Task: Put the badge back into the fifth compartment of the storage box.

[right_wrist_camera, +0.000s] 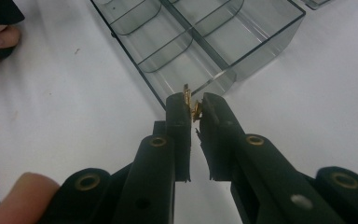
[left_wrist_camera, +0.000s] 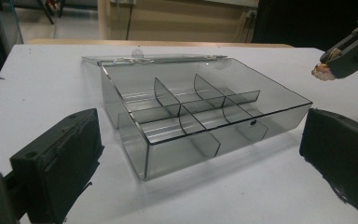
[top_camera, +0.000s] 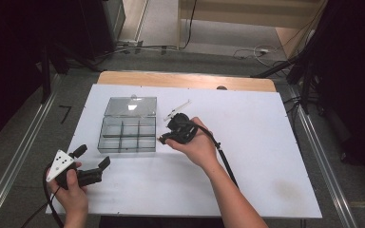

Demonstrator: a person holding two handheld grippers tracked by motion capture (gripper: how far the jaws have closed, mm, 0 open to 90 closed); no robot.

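A clear smoky 6-compartment box (top_camera: 127, 134) lies open; the right hand-held gripper (right_wrist_camera: 194, 108) pinches a small gold piece (right_wrist_camera: 196, 110) beside it, while the left hand-held gripper (top_camera: 94, 160) gapes.

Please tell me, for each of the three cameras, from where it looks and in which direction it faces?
High view: above the person's side, facing forward and down on the table; both forearms, left claw, right claw.
Left gripper view: low on the left claw, facing the clear box.
Right gripper view: on the right claw, which pinches a small gold part.
All share the box.
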